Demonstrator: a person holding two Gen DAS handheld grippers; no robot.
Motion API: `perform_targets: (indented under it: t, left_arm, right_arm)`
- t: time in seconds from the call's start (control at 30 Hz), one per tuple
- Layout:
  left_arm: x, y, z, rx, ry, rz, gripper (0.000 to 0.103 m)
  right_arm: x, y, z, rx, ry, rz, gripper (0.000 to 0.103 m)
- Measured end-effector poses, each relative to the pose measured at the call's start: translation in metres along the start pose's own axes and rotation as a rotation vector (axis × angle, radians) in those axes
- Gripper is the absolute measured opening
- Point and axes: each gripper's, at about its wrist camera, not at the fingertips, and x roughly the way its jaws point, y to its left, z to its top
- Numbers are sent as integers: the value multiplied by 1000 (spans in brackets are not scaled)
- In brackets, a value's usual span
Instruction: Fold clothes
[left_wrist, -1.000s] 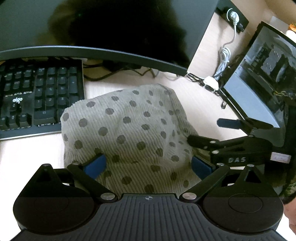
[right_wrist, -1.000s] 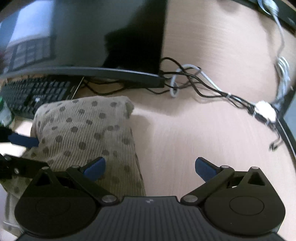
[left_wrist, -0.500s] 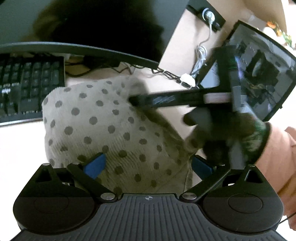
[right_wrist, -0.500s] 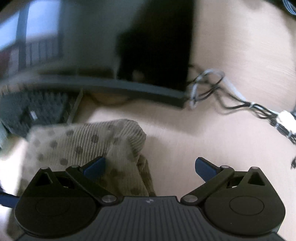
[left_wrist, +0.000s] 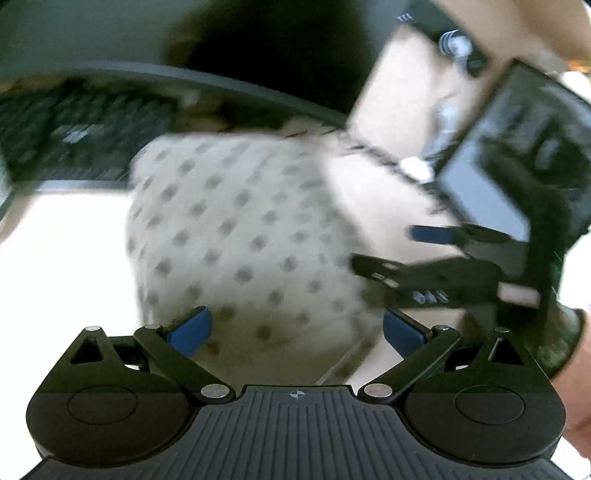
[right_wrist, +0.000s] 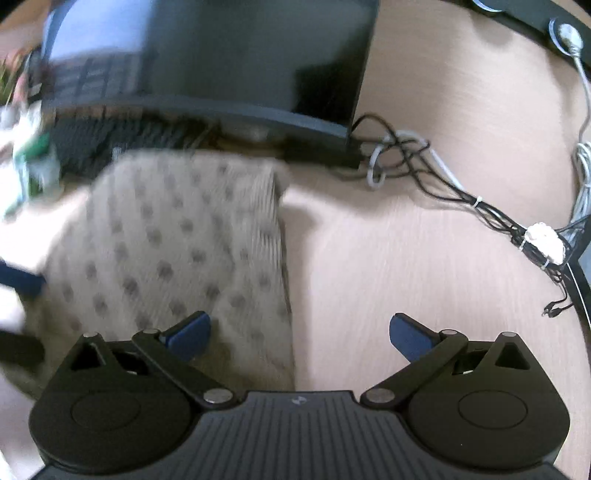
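Hovering with both blue-tipped jaws spread and empty, my left hand-held gripper (left_wrist: 295, 328) sits over the folded polka-dot garment (left_wrist: 240, 236) on the pale wood counter (right_wrist: 424, 266). My right hand-held gripper (right_wrist: 299, 332), jaws also apart, straddles the garment's right edge, its left fingertip (right_wrist: 190, 330) over the cloth. Behind stand a keyboard (left_wrist: 74, 140) and monitor (right_wrist: 229, 55); bundled cables (right_wrist: 480, 210) trail right. Motion blur smears detail.

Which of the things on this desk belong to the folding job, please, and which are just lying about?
For the job:
- dotted cloth
- left tongs, open
- right tongs, open

Lying about:
- keyboard
- monitor
- cables
- small screen
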Motion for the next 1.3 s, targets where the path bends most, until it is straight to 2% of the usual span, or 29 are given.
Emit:
perform_targets:
  t: [0.13,0.2,0.27,0.4,0.47,0.53,0.57,0.6,0.67,0.73,0.77,0.83,0.9,0.97,1.03,1.1,1.3]
  left_arm:
    - [5,-13,-6,-40,-25,132,102]
    - [-4,-22,-7,-61,-66,193,102]
    - [-17,-31,-9,-82,-114,245,102]
    - [-29,-42,-7,-125,-183,319,102]
    - [-20,-43,4,-97,-178,360,102]
    - [-11,-44,14,-69,-173,400,102]
    - [-7,-44,18,-60,-162,408,102]
    - [-4,-43,21,-52,-148,409,102]
    - [-1,-41,26,-38,-132,409,102]
    - [0,-36,27,-41,-130,398,102]
    - [1,-33,27,-47,-127,391,102]
    - [6,-26,27,-57,-118,385,102]
    - [11,-21,27,-57,-105,380,102]
    - [16,-16,27,-57,-93,376,102]
    - [21,-13,27,-59,-81,376,102]
    - [26,-10,27,-63,-67,377,102]
    - [32,-1,21,-112,-44,369,102]
  right_arm:
    - [4,-12,-1,-13,-19,75,103]
    - [1,-16,0,-34,-35,104,103]
    - [-6,-24,3,-30,-88,117,103]
    - [10,-41,28,77,-139,75,103]
    - [28,-46,48,111,-147,61,103]
    - [51,-44,67,93,-118,63,103]
    - [63,-40,73,68,-93,57,103]
    - [71,-36,74,34,-81,16,103]
    - [84,-31,71,-27,-70,-104,103]
    - [82,-36,66,-17,-69,-162,103]
    - [74,-42,62,14,-77,-142,103]
    - [47,-53,50,81,-118,-17,103]
    - [23,-52,38,81,-154,100,103]
    - [9,-40,25,29,-169,153,103]
    - [12,-28,15,-36,-143,152,103]
    - [21,-17,3,-105,-126,89,103]
    - [15,-14,2,-96,-118,57,103]
